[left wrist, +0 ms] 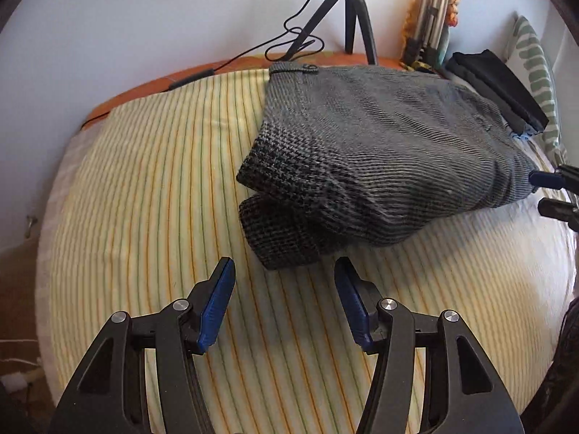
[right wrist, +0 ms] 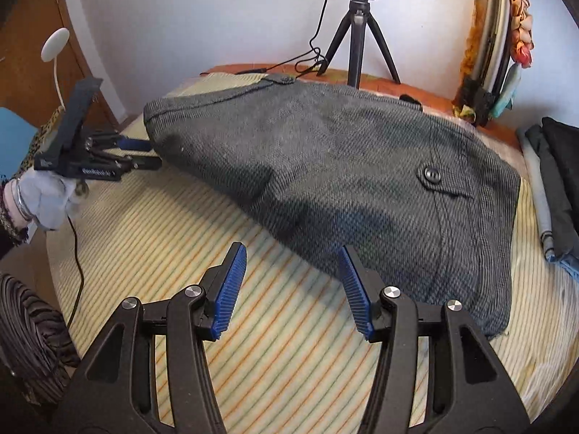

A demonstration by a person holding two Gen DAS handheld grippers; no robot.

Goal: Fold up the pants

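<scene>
Grey tweed pants [left wrist: 380,152] lie folded on a yellow striped bed cover [left wrist: 144,181], with the leg ends toward the left wrist camera. My left gripper [left wrist: 284,266] hovers open just short of the leg ends, with nothing between its pads. In the right wrist view the pants [right wrist: 343,181] fill the middle and a buttoned pocket [right wrist: 429,175] faces up. My right gripper [right wrist: 292,251] is open at their near edge, its right fingertip over the cloth and nothing held. The left gripper [right wrist: 146,153], carried by a gloved hand [right wrist: 50,195], sits open at the pants' left end.
A black tripod [right wrist: 358,36] with a trailing cable stands on the wooden ledge behind the bed. A stack of dark folded clothes [right wrist: 557,181] and a green-patterned pillow [left wrist: 535,65] lie to the right. A dark striped sleeve [right wrist: 32,332] shows at the lower left.
</scene>
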